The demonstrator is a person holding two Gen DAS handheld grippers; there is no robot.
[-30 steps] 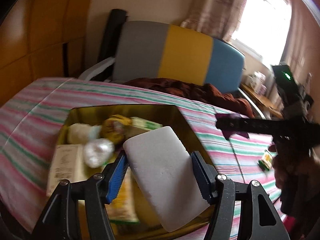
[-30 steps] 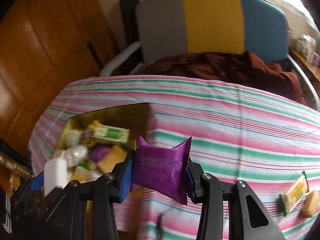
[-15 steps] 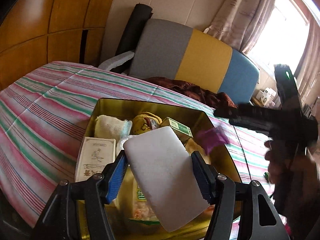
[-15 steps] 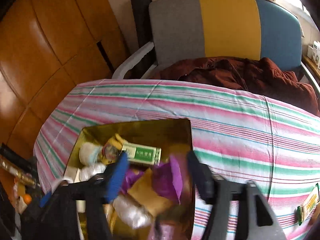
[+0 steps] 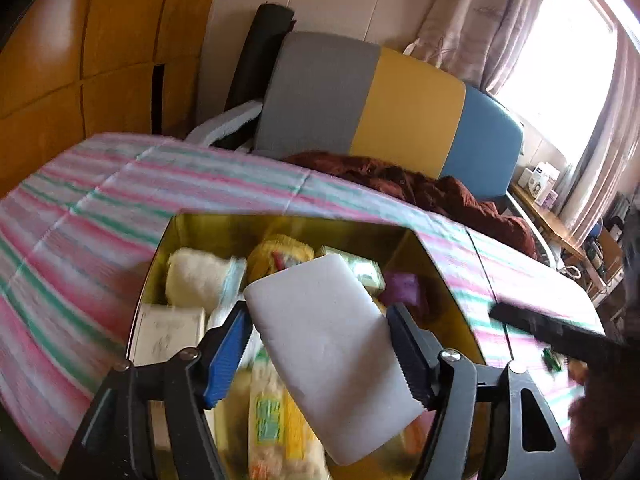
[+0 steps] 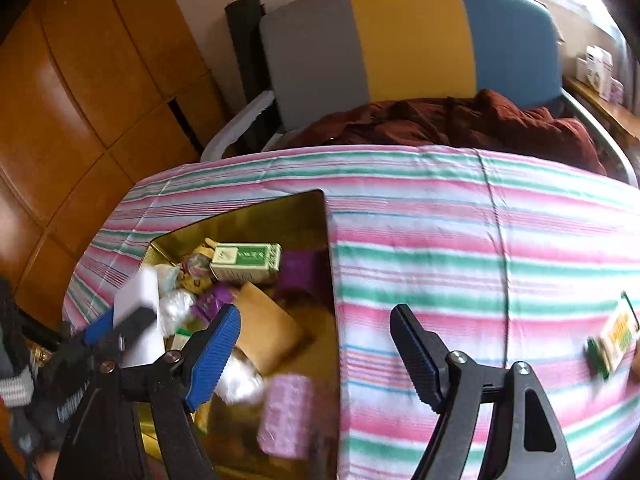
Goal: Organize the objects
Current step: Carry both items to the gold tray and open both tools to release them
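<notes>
A gold tin box (image 5: 280, 222) full of small items sits on the striped tablecloth. My left gripper (image 5: 318, 306) hangs over it with a white foam block (image 5: 332, 352) tilted between its blue pads. The jaws are opening, and both pads still touch the block. That block shows at the lower left of the right wrist view (image 6: 140, 316). My right gripper (image 6: 316, 312) stands open and empty over the box's right wall (image 6: 330, 264). A purple packet (image 6: 300, 268) lies inside the box, also visible from the left wrist (image 5: 402, 288).
In the box lie a green-and-white carton (image 6: 246, 260), a tan packet (image 6: 268, 332) and a pink packet (image 6: 286, 412). A green-and-yellow snack packet (image 6: 616, 336) lies on the cloth at the right. Behind the table stands a chair (image 6: 400, 40) with a brown garment (image 6: 460, 124).
My right gripper opened and the purple packet dropped into the box; the gripper then shifted right. My left gripper carried the white block further over the box.
</notes>
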